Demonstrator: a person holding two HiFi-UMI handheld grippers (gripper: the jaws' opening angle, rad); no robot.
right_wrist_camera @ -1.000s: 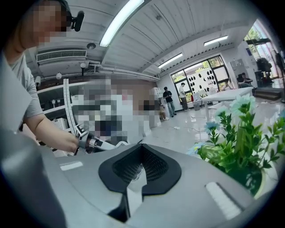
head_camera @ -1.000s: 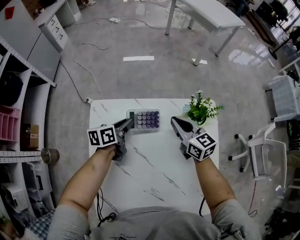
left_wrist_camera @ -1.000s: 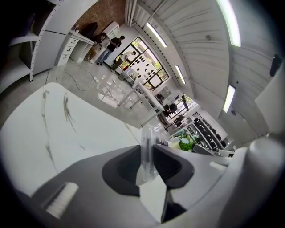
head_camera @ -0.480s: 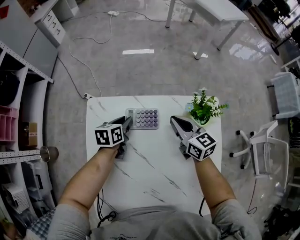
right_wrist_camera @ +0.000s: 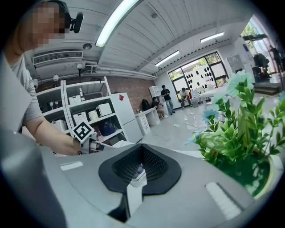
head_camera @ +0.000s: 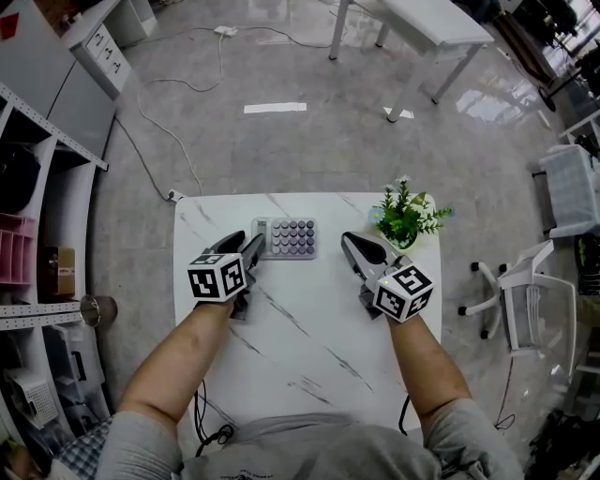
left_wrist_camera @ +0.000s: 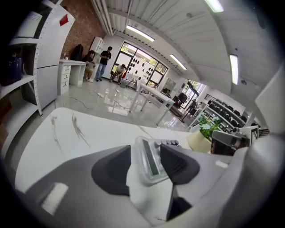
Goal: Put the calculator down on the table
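The grey calculator (head_camera: pixel 286 238) with purple buttons lies flat on the table (head_camera: pixel 309 347), left gripper (head_camera: pixel 251 247) jaws loose around its end, right gripper (head_camera: pixel 348 240) squeezed together, empty

A potted plant (head_camera: pixel 405 217) with green leaves and pale flowers stands at 3 o'clock in the head view, and a white chair (head_camera: pixel 521 298) sits farther out the same way. On the grey floor (head_camera: pixel 309 155) a strip of white tape (head_camera: pixel 275 108) lies at 12 o'clock, a white bench (head_camera: pixel 427 23) at 1 o'clock, and shelves (head_camera: pixel 37 234) fill 9 o'clock.
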